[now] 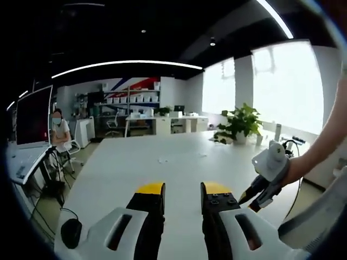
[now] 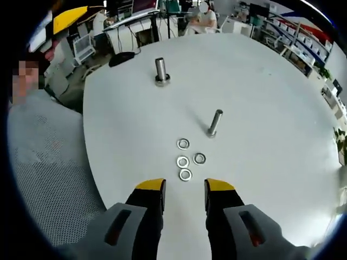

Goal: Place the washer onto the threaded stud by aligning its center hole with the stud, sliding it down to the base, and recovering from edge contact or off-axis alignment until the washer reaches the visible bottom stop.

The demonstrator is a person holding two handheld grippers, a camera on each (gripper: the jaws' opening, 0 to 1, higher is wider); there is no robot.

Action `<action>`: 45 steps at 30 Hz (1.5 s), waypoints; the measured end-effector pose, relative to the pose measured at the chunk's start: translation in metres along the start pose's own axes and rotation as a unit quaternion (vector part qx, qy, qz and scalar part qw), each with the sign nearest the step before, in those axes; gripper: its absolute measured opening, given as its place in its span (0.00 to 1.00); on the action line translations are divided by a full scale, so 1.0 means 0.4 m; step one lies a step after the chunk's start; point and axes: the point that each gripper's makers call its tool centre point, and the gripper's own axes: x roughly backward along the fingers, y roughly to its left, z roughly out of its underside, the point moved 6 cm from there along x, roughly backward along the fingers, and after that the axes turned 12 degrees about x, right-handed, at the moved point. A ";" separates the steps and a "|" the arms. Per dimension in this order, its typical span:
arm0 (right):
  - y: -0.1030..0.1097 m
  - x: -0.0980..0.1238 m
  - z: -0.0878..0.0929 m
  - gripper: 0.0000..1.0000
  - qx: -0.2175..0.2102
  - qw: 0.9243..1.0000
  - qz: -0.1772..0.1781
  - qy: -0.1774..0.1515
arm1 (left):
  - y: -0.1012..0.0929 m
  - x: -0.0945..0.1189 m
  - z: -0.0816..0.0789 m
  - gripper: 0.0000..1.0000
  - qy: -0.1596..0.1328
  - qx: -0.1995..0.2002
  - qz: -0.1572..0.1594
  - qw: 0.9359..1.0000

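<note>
A: How many washers [image 2: 183, 144] do you count on the white table [image 2: 271, 108]?

B: Four in the right gripper view, all lying flat in a loose cluster just ahead of the right gripper [image 2: 185, 187]. One sits furthest out, two side by side below it, and the fourth lies nearest the jaws.

A: And studs?

B: Two upright pieces. The threaded stud [image 2: 214, 123] stands just beyond the washers, a little to the right of them, with nothing on it. A second, thicker stud [image 2: 161, 71] stands farther off near the far edge, with what looks like a ring at its base.

A: What are the tongs doing?

B: The right gripper's jaws stand apart with nothing between them, above the table and short of the washers. The left gripper [image 1: 182, 189] is likewise released, its yellow-tipped jaws parted over bare table. In the left gripper view the other gripper [image 1: 265, 179] comes in from the right, held by a hand [image 1: 295, 169].

A: Anything else?

B: One potted plant [image 1: 239, 123] at the far end, one black mouse [image 1: 71, 233] by the near edge, one monitor [image 1: 33, 116] beside a seated person [image 1: 58, 130].
</note>
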 end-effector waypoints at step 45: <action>-0.018 -0.083 -0.004 0.21 0.095 0.990 -0.057 0.085 | 0.009 -0.007 0.024 0.23 0.026 0.011 0.004 1.000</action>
